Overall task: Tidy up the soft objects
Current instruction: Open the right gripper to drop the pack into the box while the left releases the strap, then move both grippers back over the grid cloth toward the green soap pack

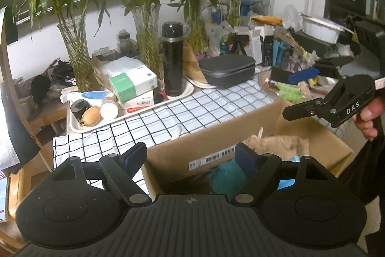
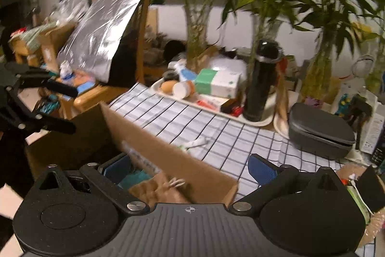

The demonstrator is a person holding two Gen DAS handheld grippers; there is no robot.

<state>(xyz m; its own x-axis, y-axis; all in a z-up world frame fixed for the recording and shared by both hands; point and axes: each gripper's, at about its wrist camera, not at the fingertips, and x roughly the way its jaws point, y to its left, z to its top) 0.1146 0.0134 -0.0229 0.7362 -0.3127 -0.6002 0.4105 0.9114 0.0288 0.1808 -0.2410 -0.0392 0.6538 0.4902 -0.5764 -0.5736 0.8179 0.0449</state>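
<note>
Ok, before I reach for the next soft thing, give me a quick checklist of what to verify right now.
1. Left gripper free to grasp: ok, fingers apart, nothing between them.
2. Right gripper free to grasp: ok, fingers apart and holding nothing.
3. Cardboard box open for access: ok, flaps up, top unobstructed.
4. Soft items in the box: ok, a teal fuzzy item and a beige plush item lie inside.
5. Grippers apart from each other: ok, both hover over the box without touching.
6. More soft items left on the checked tablecloth: cannot tell, clutter hides much.
</note>
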